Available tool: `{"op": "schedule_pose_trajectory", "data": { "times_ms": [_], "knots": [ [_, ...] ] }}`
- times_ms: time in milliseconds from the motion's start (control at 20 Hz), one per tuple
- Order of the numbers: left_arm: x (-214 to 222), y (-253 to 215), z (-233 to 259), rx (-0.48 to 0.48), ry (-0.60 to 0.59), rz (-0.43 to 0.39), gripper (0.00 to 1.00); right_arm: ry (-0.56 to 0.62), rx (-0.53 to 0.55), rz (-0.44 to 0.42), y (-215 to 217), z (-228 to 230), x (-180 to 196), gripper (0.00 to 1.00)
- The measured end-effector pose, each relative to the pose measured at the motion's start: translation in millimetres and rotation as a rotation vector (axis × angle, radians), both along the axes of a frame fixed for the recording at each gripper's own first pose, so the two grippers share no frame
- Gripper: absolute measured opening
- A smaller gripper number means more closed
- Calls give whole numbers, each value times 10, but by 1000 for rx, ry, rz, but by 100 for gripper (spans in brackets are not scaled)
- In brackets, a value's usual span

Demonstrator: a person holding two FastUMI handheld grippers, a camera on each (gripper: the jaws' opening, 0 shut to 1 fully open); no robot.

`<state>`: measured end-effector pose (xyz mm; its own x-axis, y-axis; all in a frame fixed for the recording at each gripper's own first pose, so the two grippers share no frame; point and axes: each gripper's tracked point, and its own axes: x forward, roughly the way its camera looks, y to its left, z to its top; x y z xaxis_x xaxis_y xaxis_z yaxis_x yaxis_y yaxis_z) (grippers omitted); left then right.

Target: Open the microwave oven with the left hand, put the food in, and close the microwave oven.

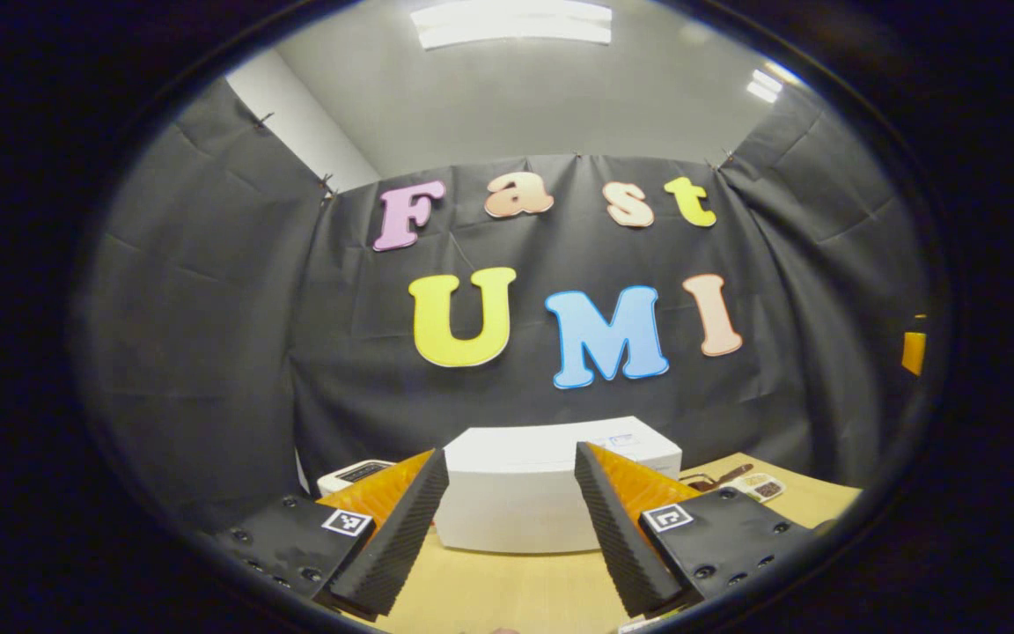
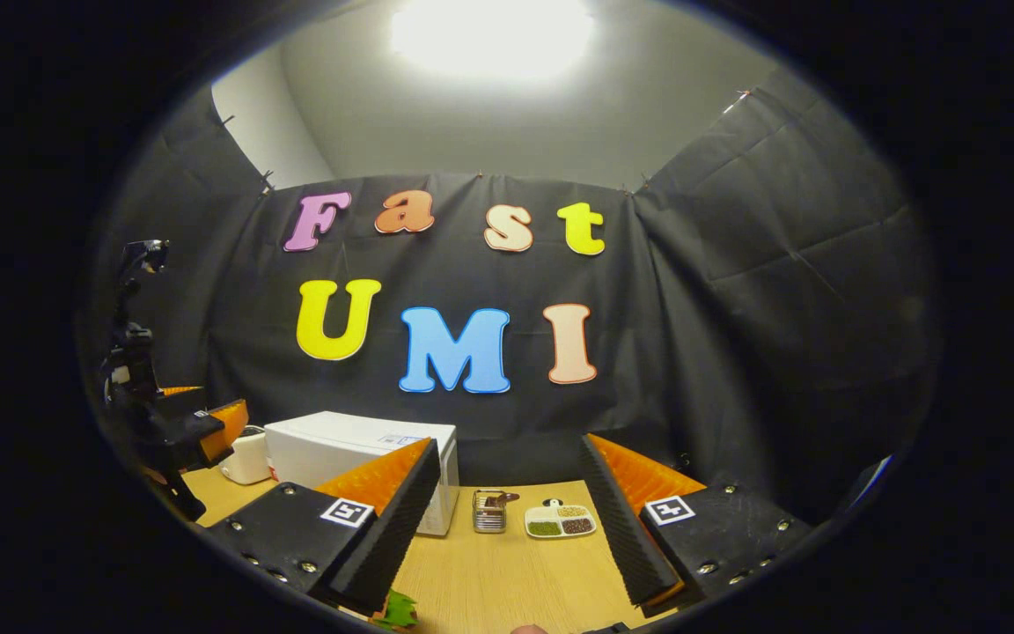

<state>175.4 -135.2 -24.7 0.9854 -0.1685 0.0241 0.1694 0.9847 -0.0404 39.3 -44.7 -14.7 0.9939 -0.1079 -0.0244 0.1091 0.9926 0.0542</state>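
A: Item one, microwave oven (image 1: 551,489): white box at the back of the wooden table (image 1: 507,590), door shut, dead ahead of our left gripper (image 1: 511,528) in the left gripper view. In the right gripper view it sits left of centre (image 2: 340,453).

B: Item two, food: small divided dish (image 2: 560,521) just right of a metal canister (image 2: 489,511), both near the oven's right side.

A: Grippers: left fingers spread apart, holding nothing; right gripper (image 2: 507,528) likewise apart and empty.

B: Step in hand, we judge: reach for the door. We cannot make out a handle from here, so we should close in squarely and low before committing the fingers
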Motion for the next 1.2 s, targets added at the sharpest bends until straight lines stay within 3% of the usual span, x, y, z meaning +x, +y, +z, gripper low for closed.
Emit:
{"op": "schedule_pose_trajectory", "data": {
  "times_ms": [550,1200],
  "knots": [
    [1020,-935,-746,9,77,-214,96,61,-70,-209,-121,-120,133,96],
    [1551,-1831,-1937,46,306,-364,96,207,-100,-391,-196,-436,-91,96]
  ]
}}
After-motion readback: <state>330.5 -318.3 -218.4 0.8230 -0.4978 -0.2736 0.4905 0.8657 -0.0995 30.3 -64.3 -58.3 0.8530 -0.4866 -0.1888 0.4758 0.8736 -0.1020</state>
